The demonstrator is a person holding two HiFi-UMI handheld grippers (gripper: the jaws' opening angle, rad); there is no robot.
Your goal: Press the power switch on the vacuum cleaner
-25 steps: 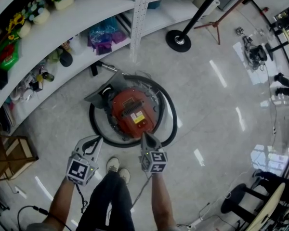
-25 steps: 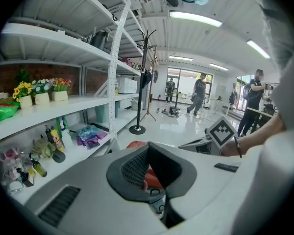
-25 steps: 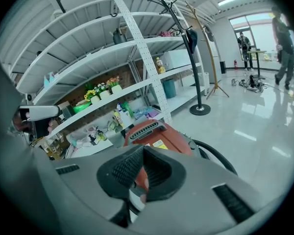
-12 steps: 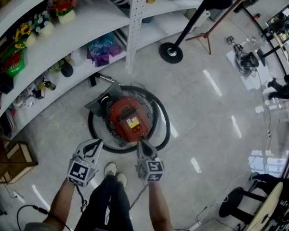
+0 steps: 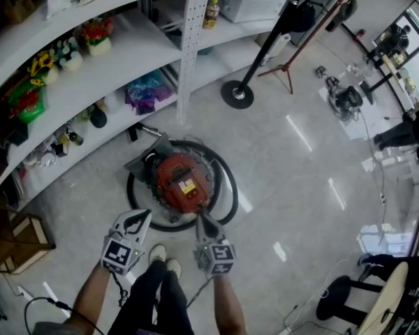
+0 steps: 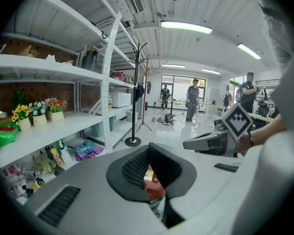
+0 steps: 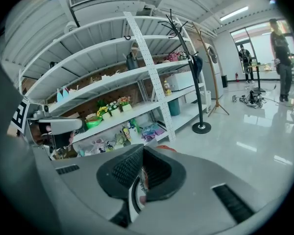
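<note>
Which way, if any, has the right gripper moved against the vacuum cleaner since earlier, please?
Yes, slightly: the right gripper has drawn back toward the person; its tip covered the vacuum cleaner's red edge, now sits just short of it.

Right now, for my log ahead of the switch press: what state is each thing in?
Vacuum cleaner: standing on the floor, top facing up, neither gripper on it.
Hose: coiled in a ring around the vacuum cleaner.
Left gripper: shut, empty, short of the vacuum cleaner.
Right gripper: shut, empty, pointing at the vacuum cleaner's near edge.
</note>
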